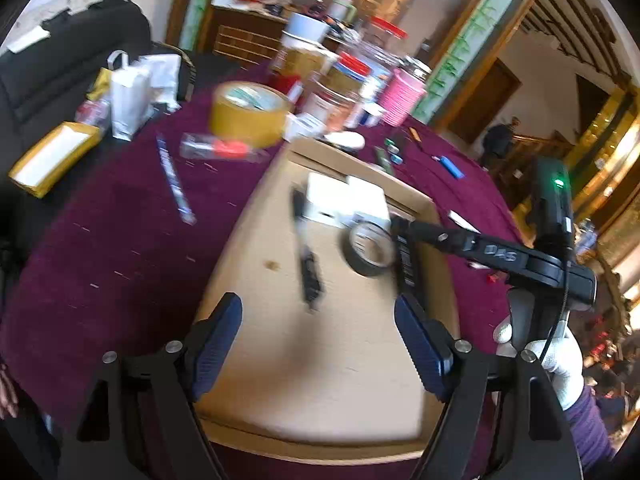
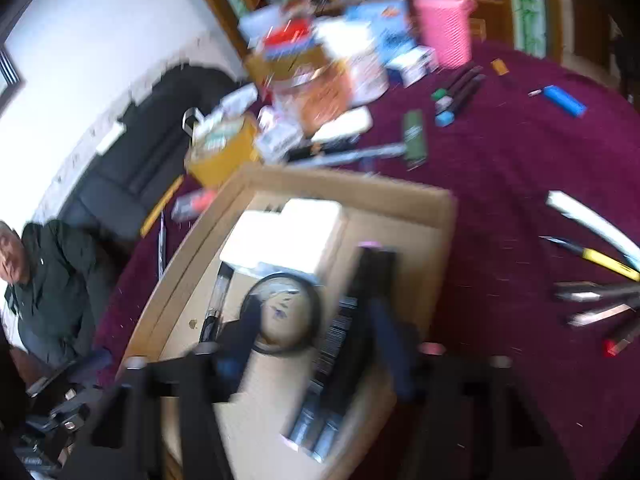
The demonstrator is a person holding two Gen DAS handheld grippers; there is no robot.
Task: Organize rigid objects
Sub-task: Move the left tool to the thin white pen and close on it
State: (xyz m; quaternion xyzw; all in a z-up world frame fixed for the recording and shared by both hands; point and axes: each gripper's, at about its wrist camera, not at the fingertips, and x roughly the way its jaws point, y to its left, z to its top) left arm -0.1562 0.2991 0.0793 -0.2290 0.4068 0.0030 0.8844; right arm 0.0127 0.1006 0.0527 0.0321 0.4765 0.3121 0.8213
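Note:
A shallow cardboard tray point(image 1: 320, 392) lies on the maroon cloth. In it are white boxes point(image 1: 344, 200), a black tape roll point(image 1: 370, 248), a black pen point(image 1: 308, 268) and a long black barcoded box point(image 1: 406, 260). My left gripper point(image 1: 318, 308) hovers open over the tray's bare near part, with nothing between its blue pads. The right gripper point(image 1: 404, 226), held by a white-gloved hand point(image 1: 556, 360), reaches in from the right. In the blurred right wrist view the right gripper point(image 2: 316, 336) stands open above the tape roll point(image 2: 286, 316) and the black box point(image 2: 352, 332), which lie in the tray point(image 2: 400, 208).
On the cloth lie a yellow tape roll point(image 1: 250, 114), a clear packet point(image 1: 220, 148), a long pen point(image 1: 176, 180), a blue lighter point(image 2: 564, 100), markers point(image 2: 460, 88), a green item point(image 2: 414, 134) and hand tools point(image 2: 600, 292). Jars, boxes and a pink basket point(image 1: 402, 96) crowd the far side. A person point(image 2: 52, 288) sits at left.

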